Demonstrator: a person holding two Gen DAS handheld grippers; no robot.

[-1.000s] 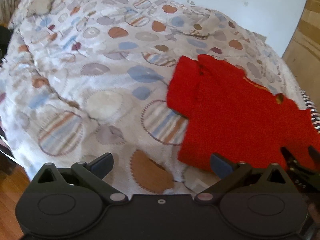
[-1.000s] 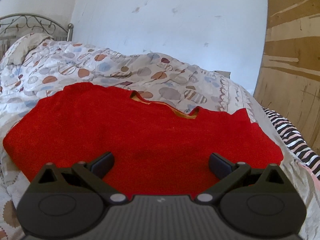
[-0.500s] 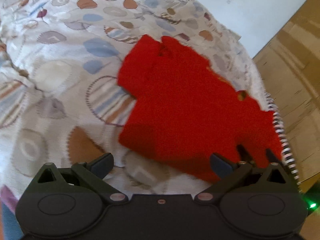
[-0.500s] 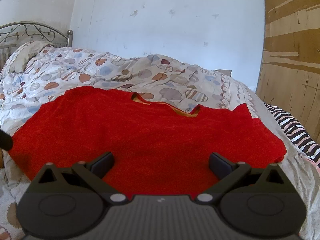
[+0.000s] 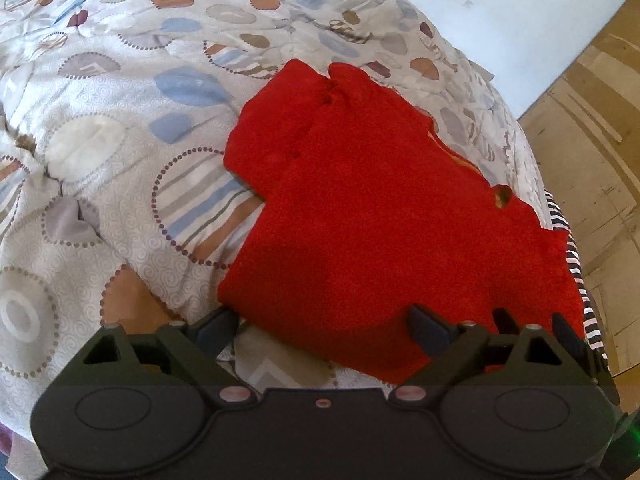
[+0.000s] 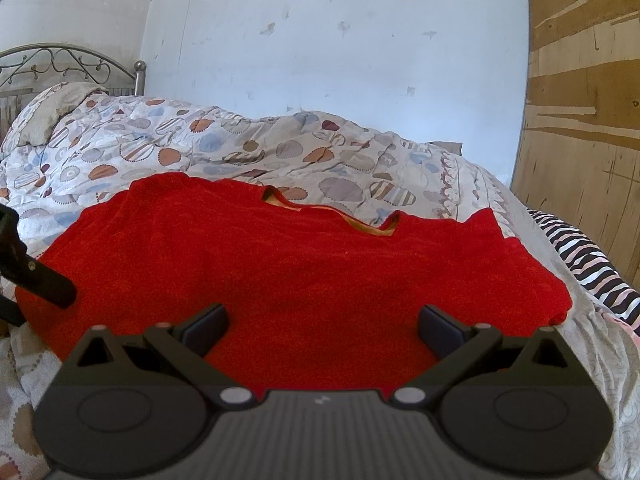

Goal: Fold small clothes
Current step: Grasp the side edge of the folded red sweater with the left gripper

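Observation:
A small red knit top lies spread flat on a patterned quilt, neckline toward the far side. It also fills the middle of the right wrist view. My left gripper is open and empty over the top's near left hem corner. My right gripper is open and empty over the near hem, right of the left one; its fingers show in the left wrist view. One left gripper finger shows at the left edge of the right wrist view.
A black-and-white striped garment lies at the right edge of the bed. A plywood panel stands at right, a white wall behind, a metal headboard at far left.
The left gripper has swung right and closer to the red top's near left corner, now showing in the right wrist view. The right gripper has barely moved.

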